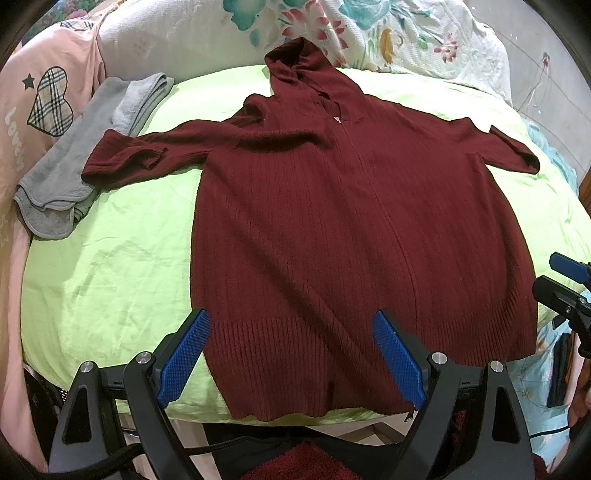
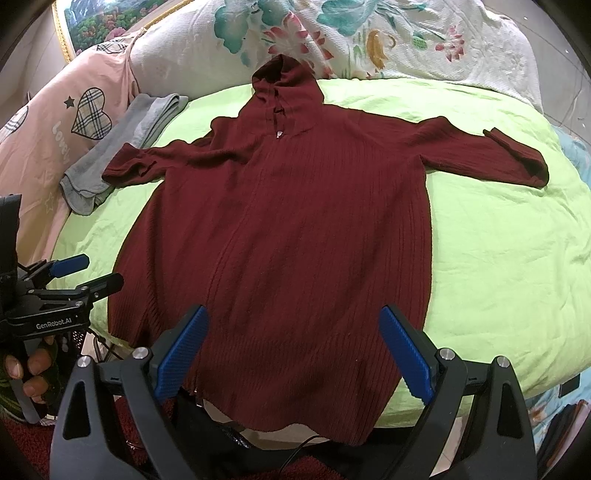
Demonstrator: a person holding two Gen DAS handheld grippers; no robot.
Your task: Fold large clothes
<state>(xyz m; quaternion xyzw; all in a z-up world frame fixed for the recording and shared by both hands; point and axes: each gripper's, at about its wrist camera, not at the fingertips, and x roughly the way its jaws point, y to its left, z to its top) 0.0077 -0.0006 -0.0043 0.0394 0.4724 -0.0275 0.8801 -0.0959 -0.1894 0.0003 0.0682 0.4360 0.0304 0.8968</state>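
A dark red ribbed hooded cardigan (image 1: 332,229) (image 2: 295,221) lies flat, front up, on a light green sheet (image 1: 110,266) (image 2: 498,240). Both sleeves are spread out sideways and the hood points to the far side. Its hem hangs slightly over the near edge of the bed. My left gripper (image 1: 291,354) is open above the hem's left part, holding nothing. The right gripper (image 2: 293,350) is open above the hem's middle, also holding nothing. From the right wrist view the left gripper (image 2: 86,271) shows at the left edge, held by a hand (image 2: 33,373).
A folded grey cloth (image 1: 74,162) (image 2: 122,147) lies at the far left, under the left sleeve's cuff. A pink quilt with plaid hearts (image 1: 40,110) and a floral white quilt (image 1: 369,33) border the far side. The bed's near edge drops to a dark floor and a red rug (image 1: 306,461).
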